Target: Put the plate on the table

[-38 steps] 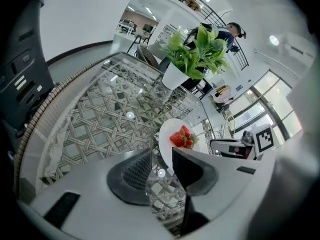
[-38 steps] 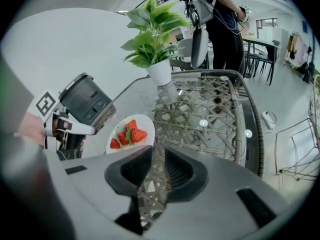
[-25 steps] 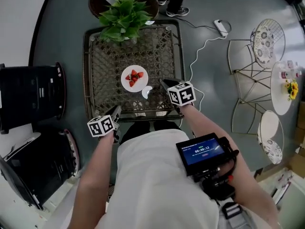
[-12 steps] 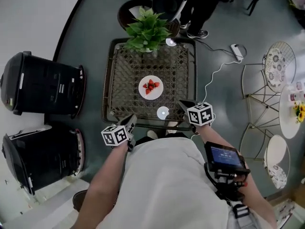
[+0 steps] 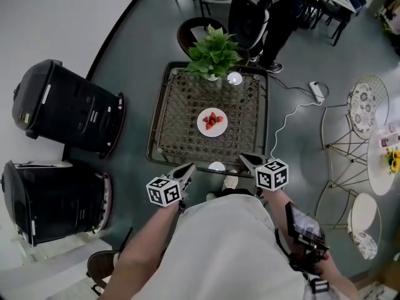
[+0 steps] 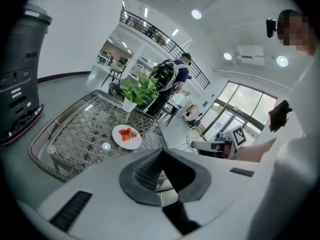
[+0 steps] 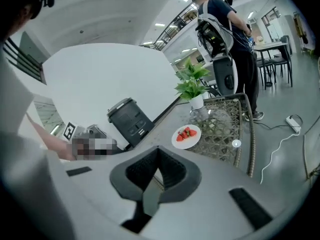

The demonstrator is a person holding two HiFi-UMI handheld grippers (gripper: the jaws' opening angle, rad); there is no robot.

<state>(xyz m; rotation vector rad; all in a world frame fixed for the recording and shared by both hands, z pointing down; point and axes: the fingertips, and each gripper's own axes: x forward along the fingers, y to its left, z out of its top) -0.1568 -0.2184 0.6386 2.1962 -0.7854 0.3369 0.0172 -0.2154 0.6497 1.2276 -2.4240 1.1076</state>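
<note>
A white plate point(image 5: 212, 122) with cut strawberries sits on the middle of the wicker-and-glass table point(image 5: 178, 127), and nothing is touching it. It also shows as the plate point(image 6: 127, 136) in the left gripper view and the plate point(image 7: 186, 136) in the right gripper view. My left gripper point(image 5: 189, 168) hovers at the table's near edge, jaws shut and empty; its tips point(image 6: 161, 151) meet. My right gripper point(image 5: 244, 159) hangs by the near right corner. It is also shut on nothing, with its jaws point(image 7: 158, 150) closed together.
A potted green plant point(image 5: 215, 52) stands at the table's far edge. Two black bins point(image 5: 65, 114) point(image 5: 50, 199) stand to the left. A person point(image 5: 265, 11) stands beyond the table. A white cable with a power strip point(image 5: 317, 91) lies on the floor, and wire chairs point(image 5: 350, 114) are at the right.
The head view has drawn back, so the table looks smaller and farther away. Both grippers have pulled back from over the table to its near edge. The plate stays in place.
</note>
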